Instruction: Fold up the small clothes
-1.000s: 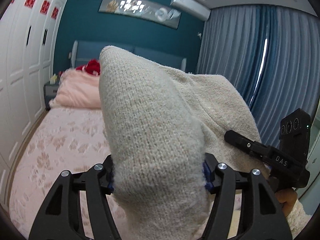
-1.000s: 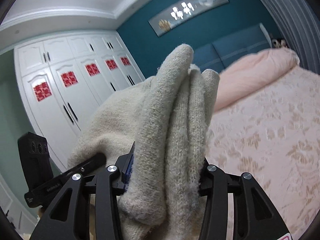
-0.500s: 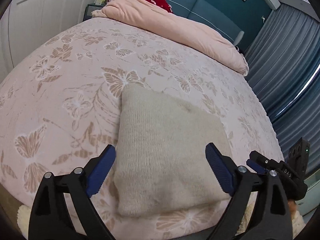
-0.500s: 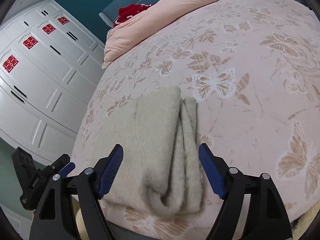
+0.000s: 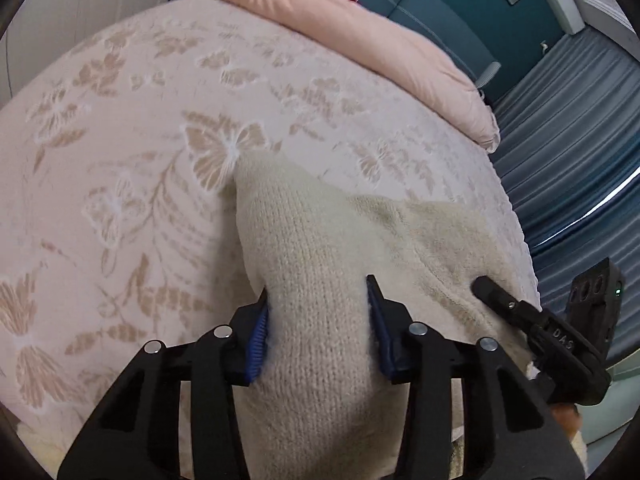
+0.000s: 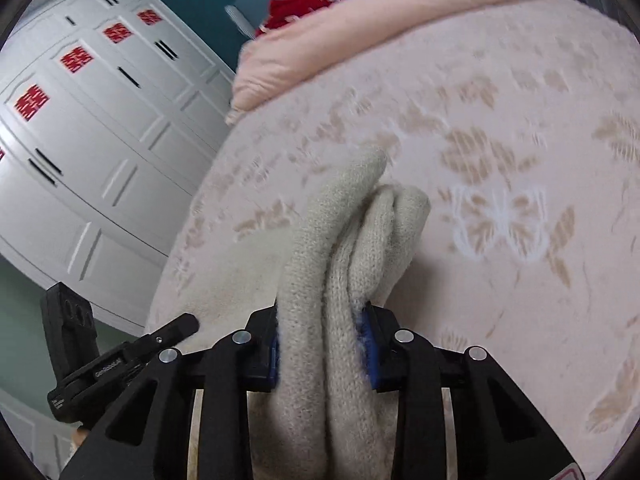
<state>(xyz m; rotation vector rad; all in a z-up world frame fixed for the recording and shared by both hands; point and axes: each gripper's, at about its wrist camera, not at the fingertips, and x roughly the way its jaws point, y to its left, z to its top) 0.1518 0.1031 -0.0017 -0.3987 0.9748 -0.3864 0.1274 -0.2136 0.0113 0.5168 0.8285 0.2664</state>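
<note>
While both tools grip it, the left gripper (image 5: 318,334) and right gripper (image 6: 320,346) each pinch one cream knit garment (image 5: 320,240) at the bed's near edge; beyond lie open butterfly-print bedspread (image 5: 132,168), one pink duvet (image 5: 360,36), and white wardrobe doors (image 6: 80,120).

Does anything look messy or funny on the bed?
A little. The cream sweater is bunched in uneven lumpy rolls where the right hand-held gripper pinches it. The left hand-held gripper pinches another smoother bit. Nothing looks torn or spilled on the bedspread.
</note>
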